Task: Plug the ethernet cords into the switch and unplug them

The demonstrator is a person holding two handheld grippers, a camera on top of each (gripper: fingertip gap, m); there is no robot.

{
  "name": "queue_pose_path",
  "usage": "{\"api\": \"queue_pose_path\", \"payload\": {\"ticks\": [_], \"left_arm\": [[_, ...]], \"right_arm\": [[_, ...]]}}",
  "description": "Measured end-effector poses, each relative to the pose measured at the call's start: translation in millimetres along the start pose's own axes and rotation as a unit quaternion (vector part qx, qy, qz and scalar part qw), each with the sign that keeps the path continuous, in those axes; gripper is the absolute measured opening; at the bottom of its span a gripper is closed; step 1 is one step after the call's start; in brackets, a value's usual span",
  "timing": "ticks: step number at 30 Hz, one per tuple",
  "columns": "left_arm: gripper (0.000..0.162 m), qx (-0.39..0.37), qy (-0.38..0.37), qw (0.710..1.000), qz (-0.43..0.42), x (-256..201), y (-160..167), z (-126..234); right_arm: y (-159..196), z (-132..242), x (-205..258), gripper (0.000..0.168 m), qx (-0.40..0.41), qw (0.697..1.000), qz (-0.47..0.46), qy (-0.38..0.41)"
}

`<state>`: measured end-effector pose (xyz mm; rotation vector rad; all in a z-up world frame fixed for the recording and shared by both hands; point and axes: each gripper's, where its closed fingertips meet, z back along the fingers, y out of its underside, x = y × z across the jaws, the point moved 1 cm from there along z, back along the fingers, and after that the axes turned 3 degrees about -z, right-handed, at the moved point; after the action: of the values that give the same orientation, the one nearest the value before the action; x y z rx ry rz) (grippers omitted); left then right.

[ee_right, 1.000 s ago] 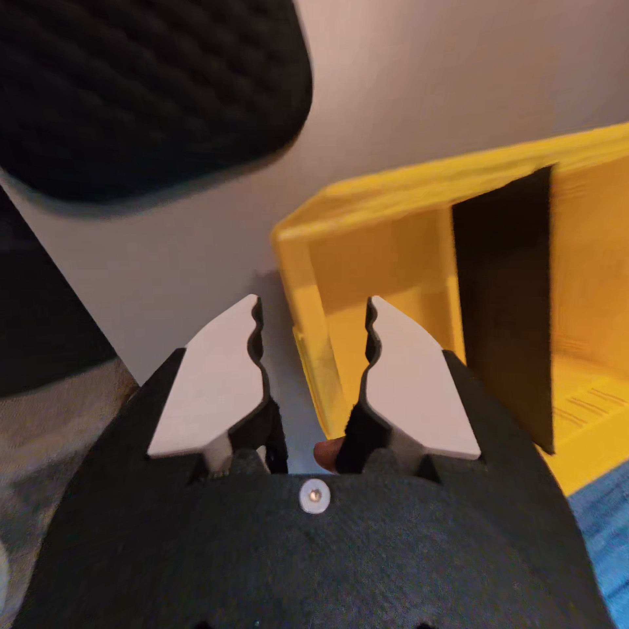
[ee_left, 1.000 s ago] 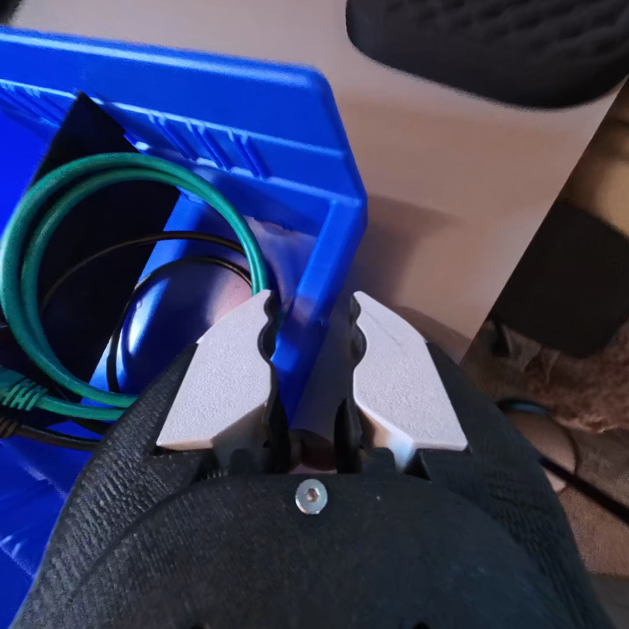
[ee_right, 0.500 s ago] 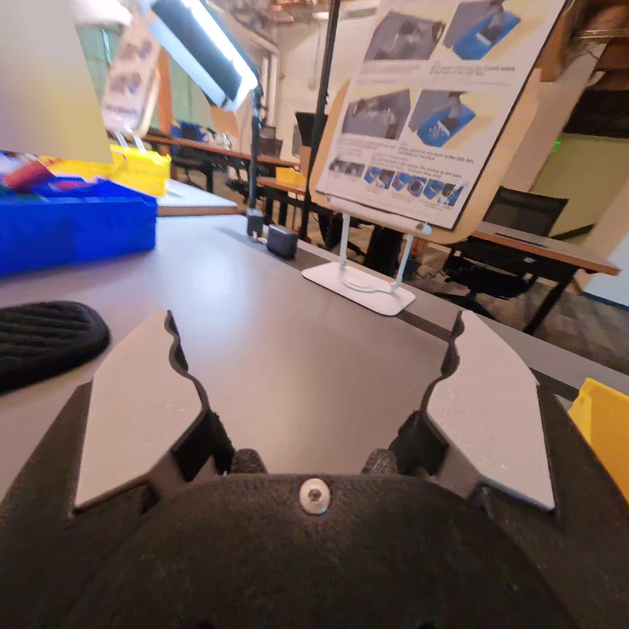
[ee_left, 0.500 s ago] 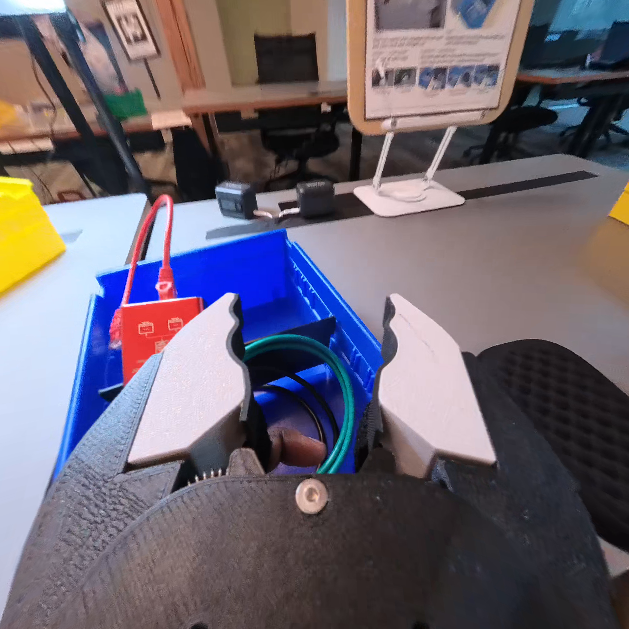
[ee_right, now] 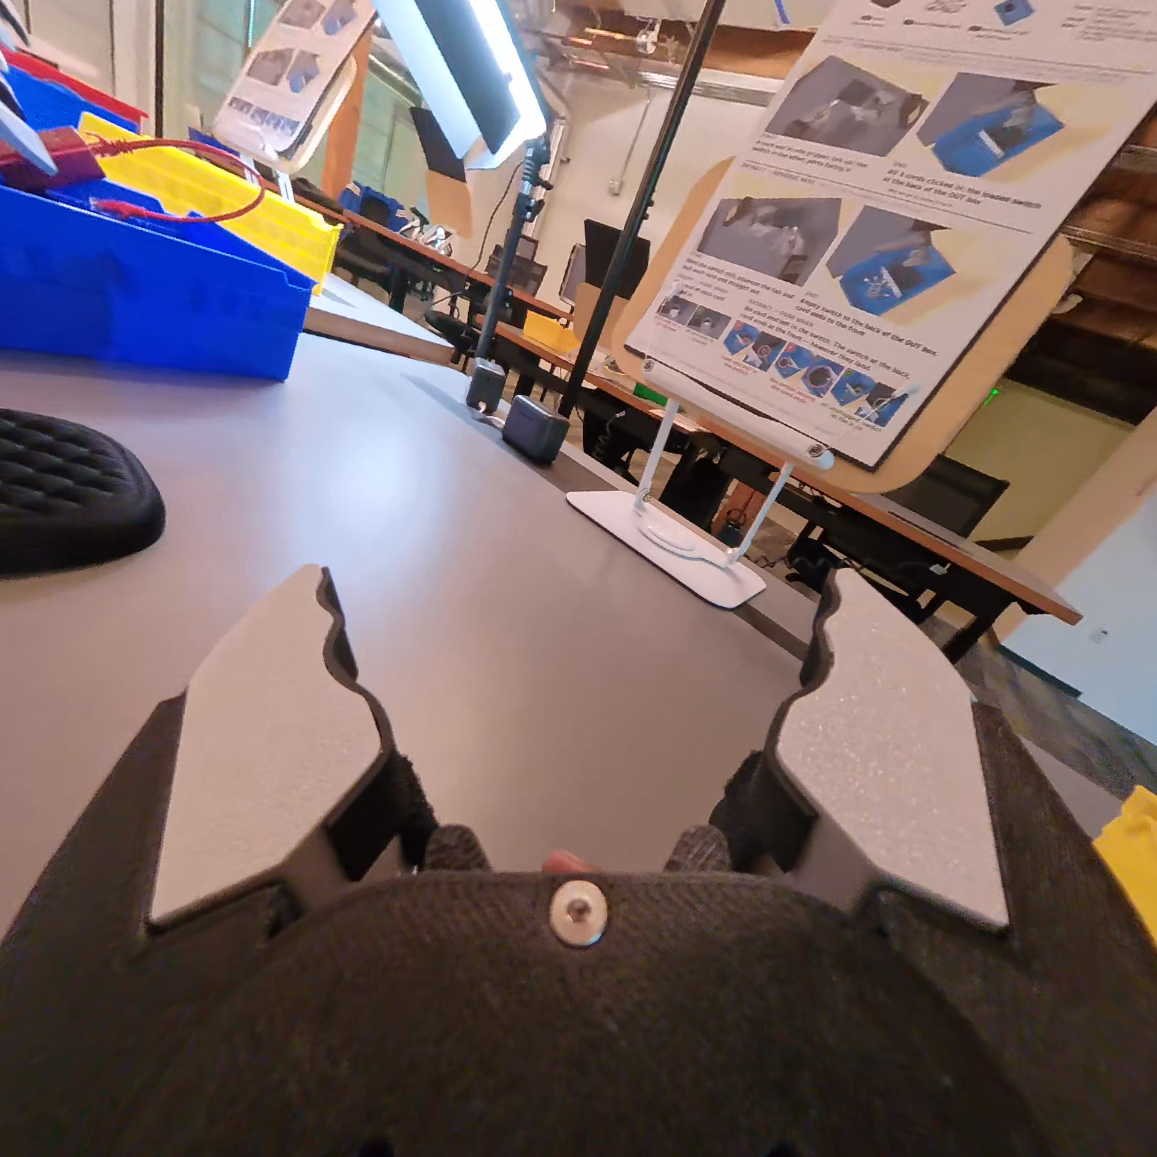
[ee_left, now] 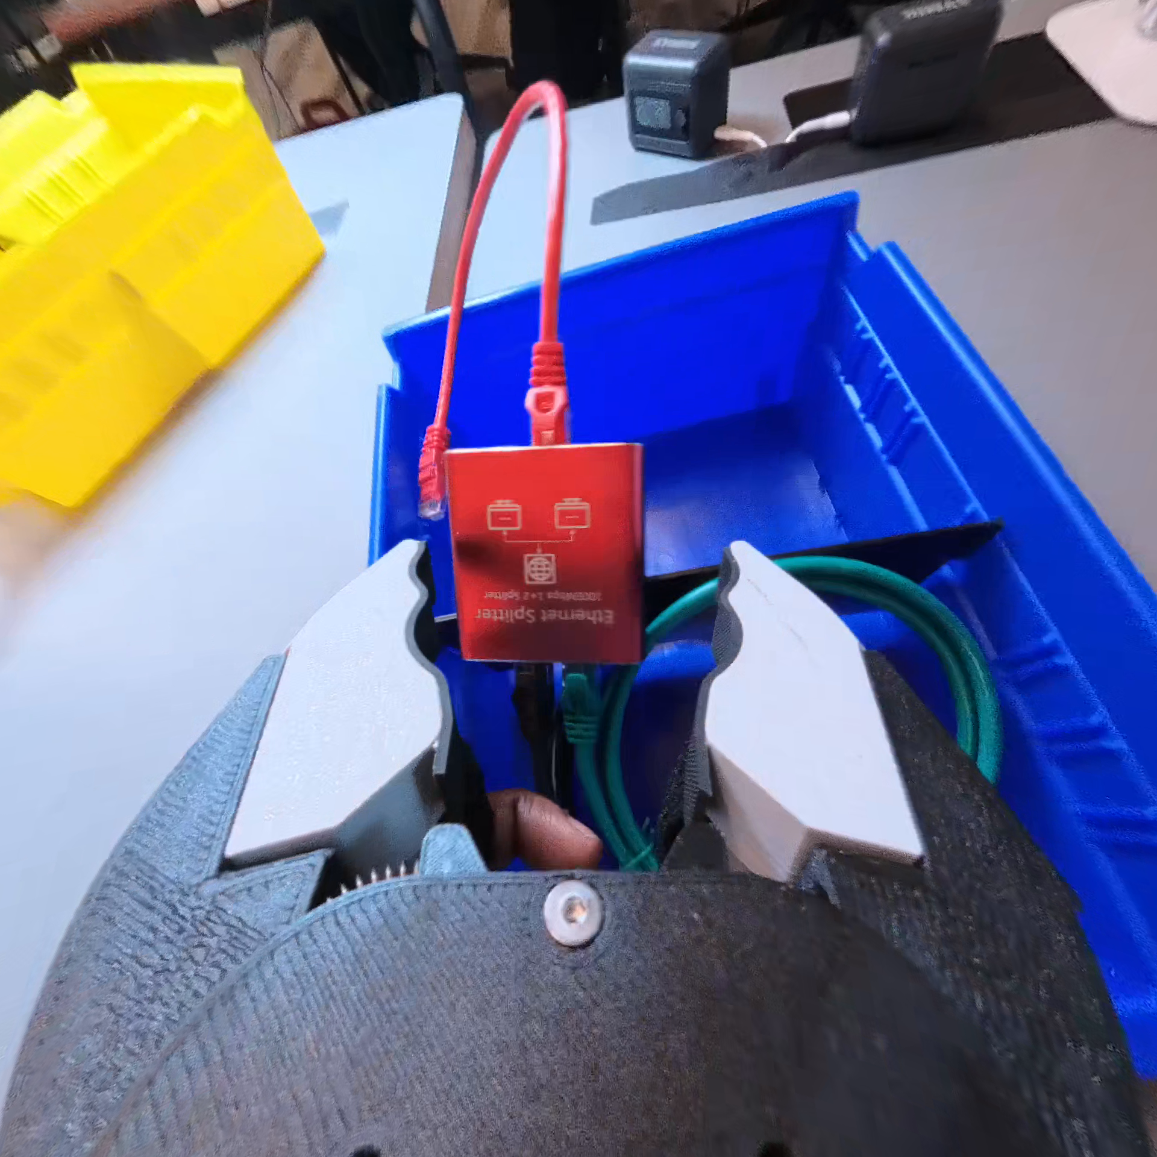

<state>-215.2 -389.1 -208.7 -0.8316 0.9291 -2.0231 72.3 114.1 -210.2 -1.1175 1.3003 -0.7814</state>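
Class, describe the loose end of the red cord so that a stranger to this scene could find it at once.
Start at the blue bin on the grey table. Over its left side sits a red switch, with a red cord arching up from its far edge. The loose plug hangs beside the switch's left corner, clear-tipped and in no port, unlike the cord's other end.

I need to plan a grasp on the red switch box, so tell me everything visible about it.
The red switch box is a small, flat, rectangular block with a glossy, metallic-looking top bearing pale printed icons and writing. It sits in the blue bin, at the black divider. A red cord plugs into its far edge; that cord's other plug hangs free by its left side. A green cord and a black cord enter its near edge. It lies ahead of the open left claw, apparently untouched.
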Motion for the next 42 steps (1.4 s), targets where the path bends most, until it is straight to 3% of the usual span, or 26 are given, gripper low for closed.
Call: {"api": "queue_pose_path", "payload": {"ticks": [4,6,9,14,20,28,31,36,42], "left_arm": [[0.086,0.018,0.025,0.998,0.05,3.6,10.9,-14.1],[0.085,0.032,0.013,0.998,0.044,5.7,17.5,-19.3],[0.07,0.024,0.012,0.999,0.036,5.2,17.3,-22.9],[0.069,-0.007,-0.002,1.0,0.03,8.1,10.4,-17.3],[0.069,-0.096,-0.031,0.995,-0.002,3.1,-26.5,24.1],[0.068,-0.232,-0.079,0.967,-0.071,-14.3,-107.0,111.3],[0.069,-0.314,-0.061,0.945,-0.074,-36.4,-141.8,149.4],[0.069,-0.44,0.05,0.895,-0.056,-103.7,-185.1,201.4],[0.069,-0.453,0.171,0.871,-0.083,-209.2,-192.7,187.7]], "right_arm": [[-0.1,0.5,4.2,0.137,-0.002,1.0,0.009,-0.007],[0.5,-0.2,5.5,0.136,0.001,1.0,0.013,-0.011],[2.3,-1.5,7.9,0.136,0.007,1.0,0.018,-0.017],[4.6,-2.6,13.0,0.134,0.015,0.999,0.037,-0.026],[6.4,-3.8,15.7,0.133,0.022,0.998,0.045,-0.032],[7.5,-4.3,19.4,0.132,0.027,0.997,0.056,-0.039],[7.4,-4.4,19.6,0.132,0.027,0.997,0.056,-0.04],[7.5,-4.4,20.8,0.132,0.028,0.997,0.056,-0.044],[8.8,-4.8,24.2,0.129,0.033,0.996,0.059,-0.055]]}}
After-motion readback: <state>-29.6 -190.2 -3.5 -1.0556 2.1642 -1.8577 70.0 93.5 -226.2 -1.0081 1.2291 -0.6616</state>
